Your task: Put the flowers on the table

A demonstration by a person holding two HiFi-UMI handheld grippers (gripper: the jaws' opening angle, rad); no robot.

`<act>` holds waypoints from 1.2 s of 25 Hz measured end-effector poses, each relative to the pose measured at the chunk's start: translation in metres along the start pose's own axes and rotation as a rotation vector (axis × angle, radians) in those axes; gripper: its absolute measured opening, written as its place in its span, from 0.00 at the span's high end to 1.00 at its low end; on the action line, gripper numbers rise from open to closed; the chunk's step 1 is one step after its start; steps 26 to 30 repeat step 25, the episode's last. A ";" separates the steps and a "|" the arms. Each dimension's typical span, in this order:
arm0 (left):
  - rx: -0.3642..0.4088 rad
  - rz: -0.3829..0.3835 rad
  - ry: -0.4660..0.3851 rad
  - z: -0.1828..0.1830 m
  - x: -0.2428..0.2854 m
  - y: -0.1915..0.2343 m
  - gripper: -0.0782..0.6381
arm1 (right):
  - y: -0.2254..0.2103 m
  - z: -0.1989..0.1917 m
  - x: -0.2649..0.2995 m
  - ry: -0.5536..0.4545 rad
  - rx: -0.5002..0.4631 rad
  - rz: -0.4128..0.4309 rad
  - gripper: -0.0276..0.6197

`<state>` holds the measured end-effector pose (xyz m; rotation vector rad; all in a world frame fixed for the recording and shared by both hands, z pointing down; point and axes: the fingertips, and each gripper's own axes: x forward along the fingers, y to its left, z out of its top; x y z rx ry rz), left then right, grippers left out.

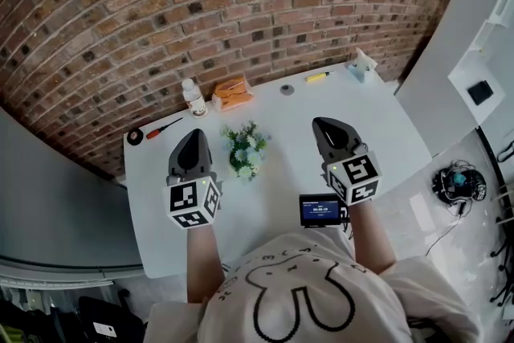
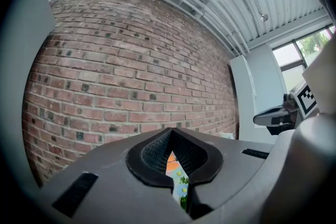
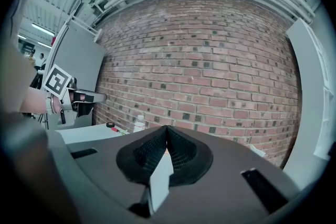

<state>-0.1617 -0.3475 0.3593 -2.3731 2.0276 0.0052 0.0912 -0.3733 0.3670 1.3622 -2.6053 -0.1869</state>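
While the small bunch of white-and-green flowers point(image 1: 245, 147) lies on the white table point(image 1: 385, 132), I hold the left gripper point(image 1: 193, 135) and right gripper point(image 1: 325, 125) closed and empty. The placing looks done, so I'd simply back away.

On one white counter point(image 1: 385, 132), one bunch of flowers point(image 1: 245, 147), one bottle point(image 1: 193, 96), one orange pack point(image 1: 231, 92), one screwdriver point(image 1: 165, 127), one yellow pen point(image 1: 316, 77) and one small screen point(image 1: 320, 210) are counted. Two grippers are seen: the left gripper point(image 1: 193, 134) and the right gripper point(image 1: 324, 124).
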 end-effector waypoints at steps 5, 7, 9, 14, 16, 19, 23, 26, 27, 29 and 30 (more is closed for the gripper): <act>0.004 -0.006 -0.006 0.003 -0.003 0.000 0.87 | 0.002 0.002 -0.001 -0.004 -0.012 -0.002 0.93; 0.006 -0.008 -0.006 0.003 -0.003 0.000 0.87 | 0.003 0.002 -0.001 -0.002 -0.016 0.000 0.93; 0.007 -0.011 -0.005 0.002 -0.004 0.000 0.87 | 0.005 0.002 0.000 0.001 -0.020 0.001 0.93; 0.002 -0.017 -0.005 0.004 -0.006 0.000 0.87 | 0.007 0.004 -0.001 0.008 -0.030 0.006 0.93; 0.003 -0.019 -0.006 0.004 -0.007 -0.001 0.87 | 0.008 0.004 -0.002 0.009 -0.029 0.007 0.93; 0.012 -0.023 0.004 0.002 -0.007 -0.003 0.87 | 0.006 0.002 -0.003 0.014 -0.029 0.001 0.93; 0.020 -0.022 0.025 -0.001 -0.008 -0.002 0.87 | 0.006 0.003 -0.003 0.021 -0.034 -0.003 0.93; 0.019 -0.022 0.029 -0.002 -0.009 -0.001 0.88 | 0.005 0.003 -0.003 0.023 -0.034 -0.002 0.93; 0.019 -0.022 0.029 -0.002 -0.009 -0.001 0.88 | 0.005 0.003 -0.003 0.023 -0.034 -0.002 0.93; 0.019 -0.022 0.029 -0.002 -0.009 -0.001 0.88 | 0.005 0.003 -0.003 0.023 -0.034 -0.002 0.93; 0.019 -0.022 0.029 -0.002 -0.009 -0.001 0.88 | 0.005 0.003 -0.003 0.023 -0.034 -0.002 0.93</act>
